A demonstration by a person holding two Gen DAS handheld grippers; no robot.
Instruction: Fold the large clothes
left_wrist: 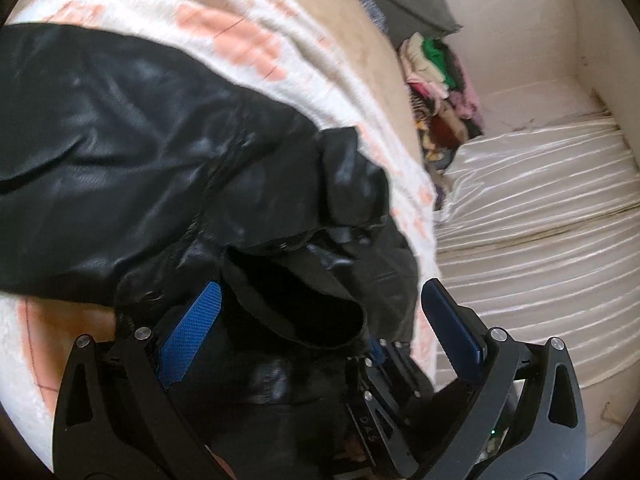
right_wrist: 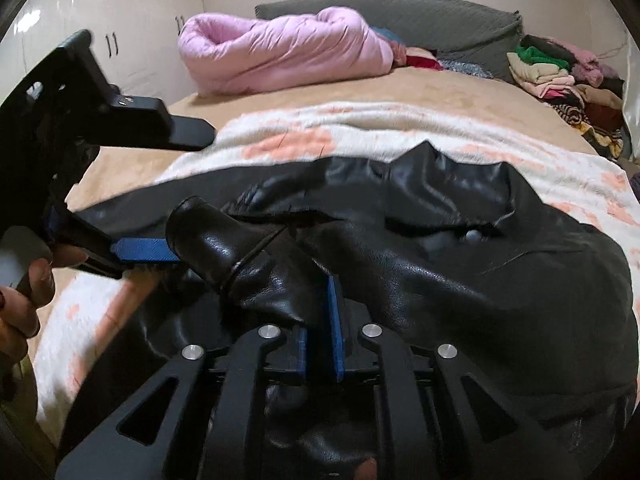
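Observation:
A black leather jacket (left_wrist: 140, 140) (right_wrist: 480, 280) lies spread on a white blanket with peach patches (left_wrist: 240, 32) (right_wrist: 300, 136) on the bed. My left gripper (left_wrist: 322, 286) stands wide open, with a bunched part of the jacket lying loose between its blue pads (left_wrist: 192, 332). In the right wrist view the left gripper (right_wrist: 196, 194) shows at the left edge, open around the end of a sleeve (right_wrist: 216, 248), with a hand (right_wrist: 24, 292) on its grip. My right gripper (right_wrist: 318, 312) has its blue pads close together with a fold of the sleeve's leather pinched between them.
A rolled pink padded quilt (right_wrist: 280, 52) and a grey headboard cushion (right_wrist: 400, 12) are at the far end of the bed. A pile of mixed clothes (right_wrist: 560, 72) (left_wrist: 440, 80) sits at the far right corner. A white ribbed mattress (left_wrist: 540, 208) lies beside the bed. White cupboards (right_wrist: 100, 12) stand left.

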